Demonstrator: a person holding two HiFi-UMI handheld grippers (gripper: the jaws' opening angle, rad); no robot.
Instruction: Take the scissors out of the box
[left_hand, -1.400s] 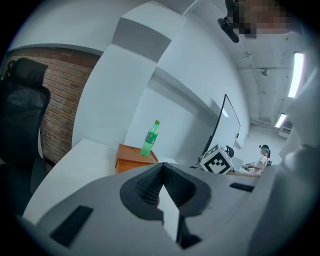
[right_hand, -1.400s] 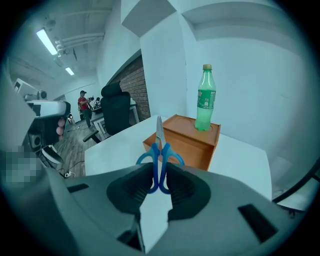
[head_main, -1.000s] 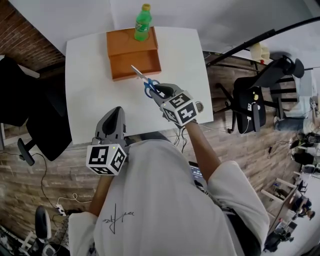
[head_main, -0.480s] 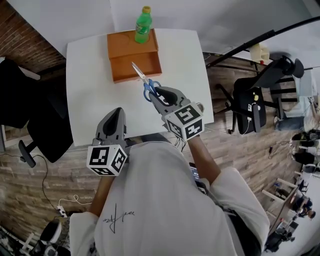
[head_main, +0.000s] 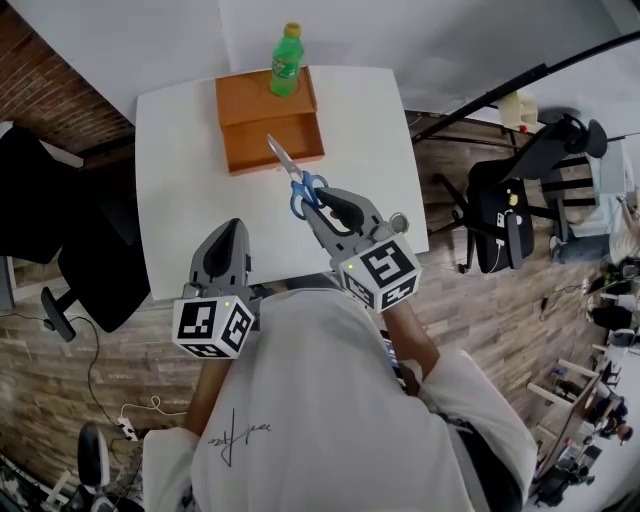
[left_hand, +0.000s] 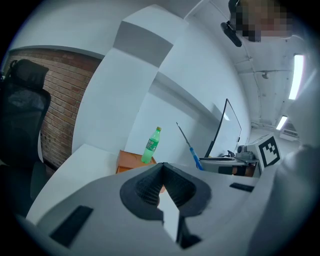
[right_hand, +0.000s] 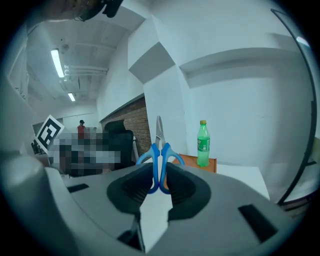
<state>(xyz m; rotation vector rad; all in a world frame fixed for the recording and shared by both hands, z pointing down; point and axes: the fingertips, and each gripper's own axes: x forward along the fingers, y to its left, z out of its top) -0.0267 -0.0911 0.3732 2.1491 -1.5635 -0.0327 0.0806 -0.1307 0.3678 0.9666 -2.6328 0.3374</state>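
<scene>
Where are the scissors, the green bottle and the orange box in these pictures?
scissors (head_main: 290, 168), head view, where the blades meet the blue handles.
green bottle (head_main: 285, 62), head view, its labelled body.
orange box (head_main: 248, 100), head view, bare top surface.

In the right gripper view, the lower handle loops of the scissors sink between the pads of my right gripper. Its body covers most of the box. My left gripper also hides the box front.
</scene>
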